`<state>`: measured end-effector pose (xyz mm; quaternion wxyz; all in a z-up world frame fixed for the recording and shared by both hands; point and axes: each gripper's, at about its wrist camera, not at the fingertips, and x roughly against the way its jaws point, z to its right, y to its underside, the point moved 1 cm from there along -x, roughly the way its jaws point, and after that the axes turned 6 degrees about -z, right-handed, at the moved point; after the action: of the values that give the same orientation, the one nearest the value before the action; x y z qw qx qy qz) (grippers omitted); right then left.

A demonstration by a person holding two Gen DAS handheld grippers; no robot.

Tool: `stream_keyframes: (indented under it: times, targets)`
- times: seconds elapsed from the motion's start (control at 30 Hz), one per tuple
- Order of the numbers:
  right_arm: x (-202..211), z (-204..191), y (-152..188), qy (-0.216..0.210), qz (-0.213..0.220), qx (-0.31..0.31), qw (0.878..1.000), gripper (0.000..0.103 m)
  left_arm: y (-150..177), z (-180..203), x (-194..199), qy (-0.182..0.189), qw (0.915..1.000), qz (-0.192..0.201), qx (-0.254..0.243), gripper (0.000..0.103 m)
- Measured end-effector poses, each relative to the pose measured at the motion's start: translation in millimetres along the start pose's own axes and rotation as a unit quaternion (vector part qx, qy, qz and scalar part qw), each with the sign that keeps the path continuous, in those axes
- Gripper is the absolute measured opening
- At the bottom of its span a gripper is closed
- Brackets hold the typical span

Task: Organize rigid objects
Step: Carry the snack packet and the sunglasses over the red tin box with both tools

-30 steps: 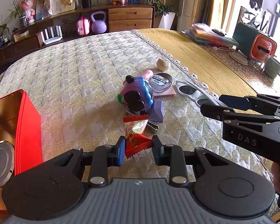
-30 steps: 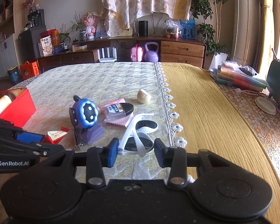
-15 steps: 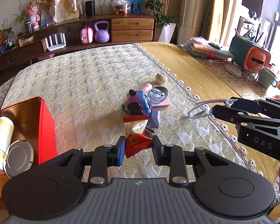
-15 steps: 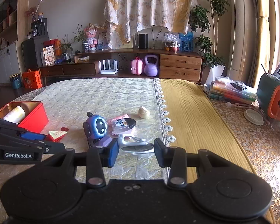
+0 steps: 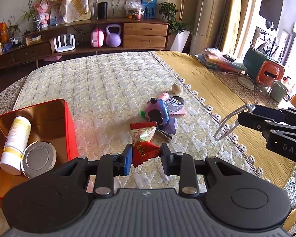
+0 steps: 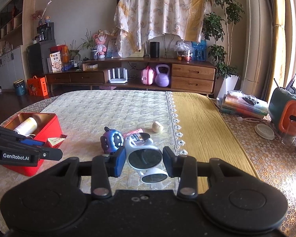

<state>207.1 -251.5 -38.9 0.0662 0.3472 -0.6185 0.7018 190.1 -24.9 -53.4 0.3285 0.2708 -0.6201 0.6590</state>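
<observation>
Red snack packet (image 5: 143, 151) pinched between the left gripper (image 5: 146, 159) jaws, bottom centre of the left wrist view, jaws narrowly apart and closed on it, tool tilted down at the quilted cloth (image 5: 108, 90). Red tin box (image 5: 67, 126) at left edge holds a white bottle (image 5: 16, 140) and a round metal lid (image 5: 38, 158). Blue toy figure (image 5: 157, 111) mid-frame. Right gripper enters from right edge.

Right wrist view: right gripper (image 6: 145, 163) bottom centre, shallower tilt, jaws clamped on white sunglasses (image 6: 145, 157), one dark lens between the pads. Toy figure sits just above the left pad; tin box at left edge behind the left gripper.
</observation>
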Motion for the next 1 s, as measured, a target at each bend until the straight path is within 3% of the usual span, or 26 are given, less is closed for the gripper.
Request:
stream_keyframes:
  times: [0.47,1.0]
  targets:
    - [17.3,-54.1,-32.8,-0.058,0.013,0.011,0.998,0.04,3.4,-57.5,37.9,-0.016,0.9993,0.014,0.031,0.029]
    - [-0.7,-145.5,-74.3,-0.15,0.046,0.052,0.986,0.04,13.5,-160.5,67.6,-0.08,0.9927,0.032,0.084,0.029]
